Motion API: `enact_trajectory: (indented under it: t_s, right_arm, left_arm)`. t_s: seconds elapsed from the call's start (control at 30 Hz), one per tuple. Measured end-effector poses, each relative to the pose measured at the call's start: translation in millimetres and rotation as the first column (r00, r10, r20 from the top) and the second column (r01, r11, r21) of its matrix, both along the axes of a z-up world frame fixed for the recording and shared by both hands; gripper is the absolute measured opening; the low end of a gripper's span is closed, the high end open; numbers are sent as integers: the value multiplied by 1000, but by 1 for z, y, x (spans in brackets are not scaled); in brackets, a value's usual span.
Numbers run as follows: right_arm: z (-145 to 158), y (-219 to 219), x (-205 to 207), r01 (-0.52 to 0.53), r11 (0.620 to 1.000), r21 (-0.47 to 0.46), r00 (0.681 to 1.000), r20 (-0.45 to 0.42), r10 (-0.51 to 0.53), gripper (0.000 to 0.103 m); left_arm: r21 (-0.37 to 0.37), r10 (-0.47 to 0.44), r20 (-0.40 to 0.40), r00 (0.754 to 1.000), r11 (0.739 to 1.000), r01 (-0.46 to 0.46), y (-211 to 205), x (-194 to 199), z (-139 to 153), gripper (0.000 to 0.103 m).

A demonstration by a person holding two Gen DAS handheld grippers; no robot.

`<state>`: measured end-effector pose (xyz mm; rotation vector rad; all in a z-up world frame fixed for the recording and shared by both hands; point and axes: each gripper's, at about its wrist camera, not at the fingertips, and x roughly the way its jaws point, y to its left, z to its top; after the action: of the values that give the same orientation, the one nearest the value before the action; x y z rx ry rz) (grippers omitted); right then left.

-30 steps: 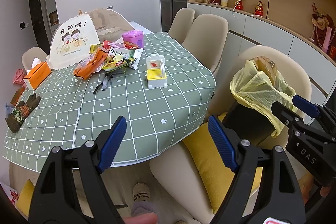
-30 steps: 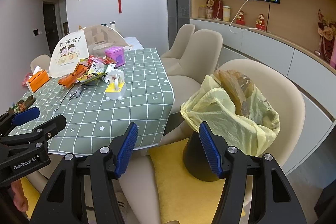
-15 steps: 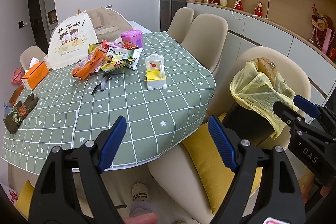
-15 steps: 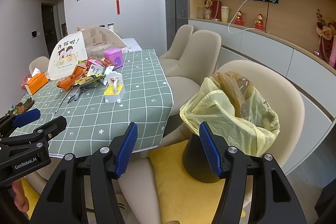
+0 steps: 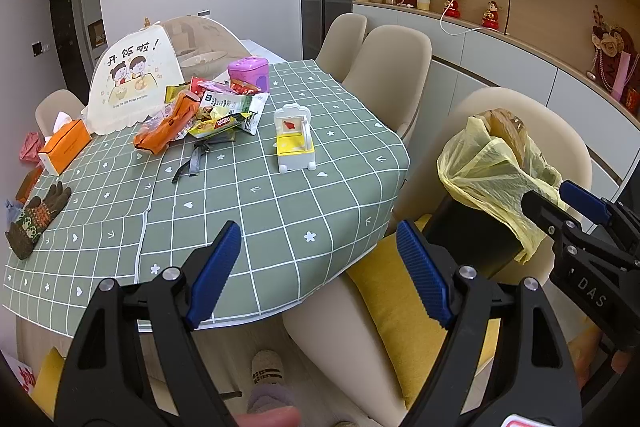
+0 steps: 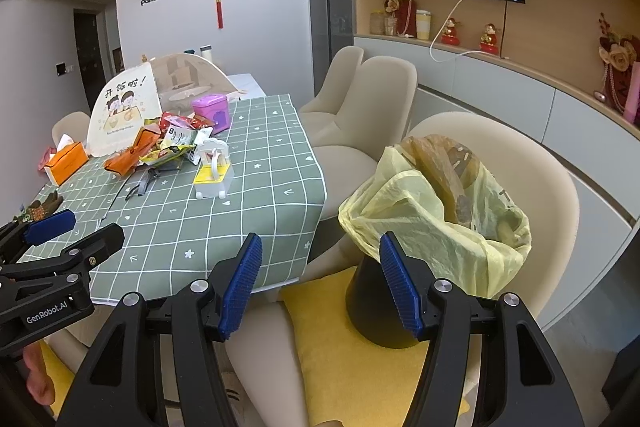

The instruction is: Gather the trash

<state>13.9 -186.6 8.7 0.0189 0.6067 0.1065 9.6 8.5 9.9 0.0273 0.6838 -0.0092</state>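
Trash, a heap of crinkled glossy snack wrappers [image 5: 208,111] in orange, red and yellow, still lay far across the green checked table [image 5: 256,219], so I judged the collecting was not begun. Both the left gripper [image 5: 318,267] and the right gripper [image 6: 320,285] hung released and empty, ribbed blue fingers [image 6: 240,283] wide apart. A black bin lined with a thin wrinkled yellow plastic bag [image 6: 436,223] stood on a beige chair's yellow cushion [image 6: 360,359].

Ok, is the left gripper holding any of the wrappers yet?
No, the left gripper is open and empty near the table edge, while the snack wrappers still lie piled farther back on the tablecloth.
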Motion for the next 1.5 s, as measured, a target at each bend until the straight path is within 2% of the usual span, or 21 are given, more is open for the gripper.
enact_trajectory:
  t_s: [0.7, 1.0, 1.3, 1.4, 1.5]
  right_arm:
    - [-1, -2, -3, 3, 1000, -3, 1000, 5, -3, 58]
    - [-1, -1, -4, 3, 1000, -14, 1000, 3, -3, 58]
    - [6, 11, 1, -6, 999, -51, 1000, 12, 7, 58]
    - [7, 17, 11, -14, 998, -57, 1000, 9, 15, 58]
    - [5, 28, 28, -26, 998, -53, 1000, 0, 26, 58]
  left_arm:
    - [-3, 1, 2, 1000, 1000, -1, -1, 8, 0, 76]
    - [-12, 3, -2, 1000, 1000, -3, 1, -3, 0, 76]
    - [-62, -17, -25, 1000, 998, 16, 17, 7, -7, 76]
    - [-82, -6, -25, 1000, 997, 4, 33, 19, -9, 76]
    - [-68, 1, -51, 999, 998, -4, 55, 39, -15, 78]
